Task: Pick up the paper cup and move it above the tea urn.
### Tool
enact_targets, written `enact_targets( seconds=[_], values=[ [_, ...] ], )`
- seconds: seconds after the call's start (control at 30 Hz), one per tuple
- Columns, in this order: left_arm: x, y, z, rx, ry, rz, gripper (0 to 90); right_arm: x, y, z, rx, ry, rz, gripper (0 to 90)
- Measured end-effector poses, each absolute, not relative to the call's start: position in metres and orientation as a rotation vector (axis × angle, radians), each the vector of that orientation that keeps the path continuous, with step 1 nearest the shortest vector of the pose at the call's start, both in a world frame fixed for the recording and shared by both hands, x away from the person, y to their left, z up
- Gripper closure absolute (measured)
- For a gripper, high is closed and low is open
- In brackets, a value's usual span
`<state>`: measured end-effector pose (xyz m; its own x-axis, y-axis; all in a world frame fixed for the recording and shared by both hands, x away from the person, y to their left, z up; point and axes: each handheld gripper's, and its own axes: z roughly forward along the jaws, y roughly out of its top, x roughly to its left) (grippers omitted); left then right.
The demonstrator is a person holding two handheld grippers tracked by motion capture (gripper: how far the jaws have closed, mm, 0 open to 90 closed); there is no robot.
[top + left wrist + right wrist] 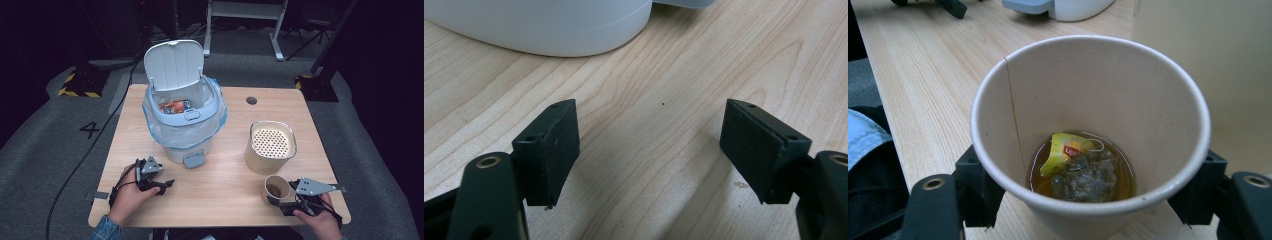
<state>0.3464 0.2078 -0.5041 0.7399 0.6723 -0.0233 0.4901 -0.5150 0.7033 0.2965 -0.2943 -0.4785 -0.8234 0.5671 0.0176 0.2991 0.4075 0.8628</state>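
The wooden worktop [220, 200] fills the middle of the high view, and the biggest thing on it is the white pedal bin [184, 112], left of centre. Its lid [173, 64] is tipped up and back toward the top of the frame, a pale blue liner [218, 117] is folded over its rim, and an orange wrapper [174, 105] lies inside. Its foot pedal [193, 160] points toward the bottom edge.

Right of centre stands a beige canister [270, 147], upright, its perforated top facing straight up.

Just below it, lower right, is the paper cup [276, 189], upright with its mouth up. The right hand-held gripper [280, 200] has it clamped, a jaw on each side of the cup wall, as the right gripper view confirms. In that view a soaked tea bag [1083, 177] with a yellow tag [1063, 150] sits in a little brown liquid at the bottom. The canister stands close behind the cup.

Lower left, the left hand-held gripper [167, 184] rests on the worktop with jaws spread wide and nothing between them, the bin's base just ahead.
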Motion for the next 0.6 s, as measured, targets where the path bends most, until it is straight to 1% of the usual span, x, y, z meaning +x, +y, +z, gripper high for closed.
enact_targets(
  seconds=[0.23,0.6],
  values=[
    [0.346,0.208,-0.504,2.22,0.871,0.328,24.3,0.297,-0.303,-0.462,0.758,2.4,1.398,29.1],
    [0.346,0.208,-0.504,2.22,0.871,0.328,24.4,0.306,-0.327,-0.421,0.729,2.394,1.369,29.5]
  ],
)
